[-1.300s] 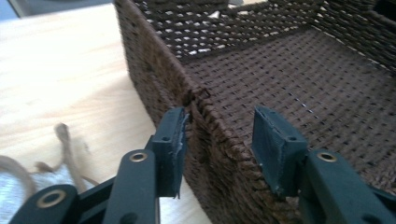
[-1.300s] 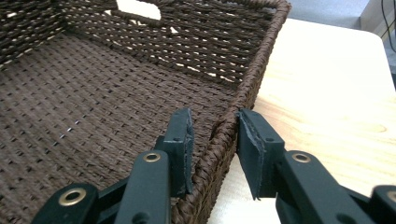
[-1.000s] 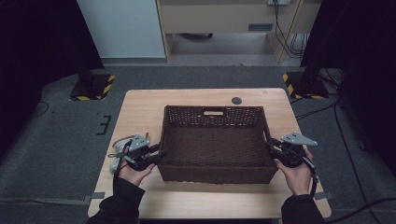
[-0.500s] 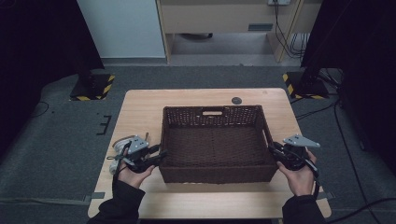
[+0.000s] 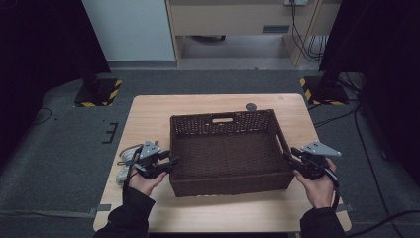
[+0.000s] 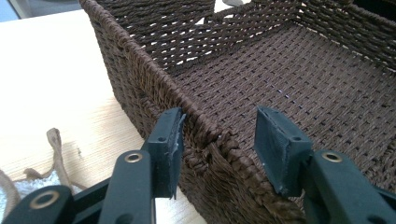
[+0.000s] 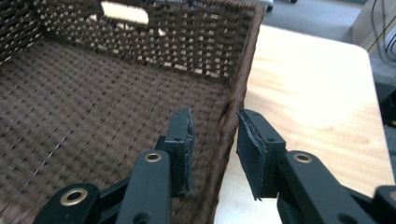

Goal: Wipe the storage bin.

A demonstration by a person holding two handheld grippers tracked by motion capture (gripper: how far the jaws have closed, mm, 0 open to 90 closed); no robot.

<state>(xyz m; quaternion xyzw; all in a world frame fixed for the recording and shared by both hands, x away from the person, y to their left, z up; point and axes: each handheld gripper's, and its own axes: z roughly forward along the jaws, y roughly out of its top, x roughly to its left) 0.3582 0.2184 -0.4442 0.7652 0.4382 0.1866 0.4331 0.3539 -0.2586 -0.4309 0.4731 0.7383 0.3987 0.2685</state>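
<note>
An empty dark brown wicker basket [image 5: 223,117] stands in the middle of the wooden table [image 5: 158,114]. My left gripper [image 5: 173,161] straddles the basket's left wall [image 6: 140,70]. Its jaws have just been opening: the outer pad [image 6: 170,140] lies close against the weave and the inner pad [image 6: 275,144] stands well clear, so the left gripper [image 6: 219,119] is open. My right gripper [image 5: 288,154] straddles the right wall [image 7: 238,88]. The right gripper [image 7: 215,116] has just widened too, with a gap on both sides of the rim.
A small dark round disc [image 5: 251,106] lies on the table behind the basket. A pale bundle with a loose cord [image 6: 51,144] sits by my left hand [image 5: 126,157]. Black stands with yellow-striped feet [image 5: 99,94] flank the table on the grey floor.
Both hands and the basket keep their places. The jaws are too small in the high view to compare their spread.
</note>
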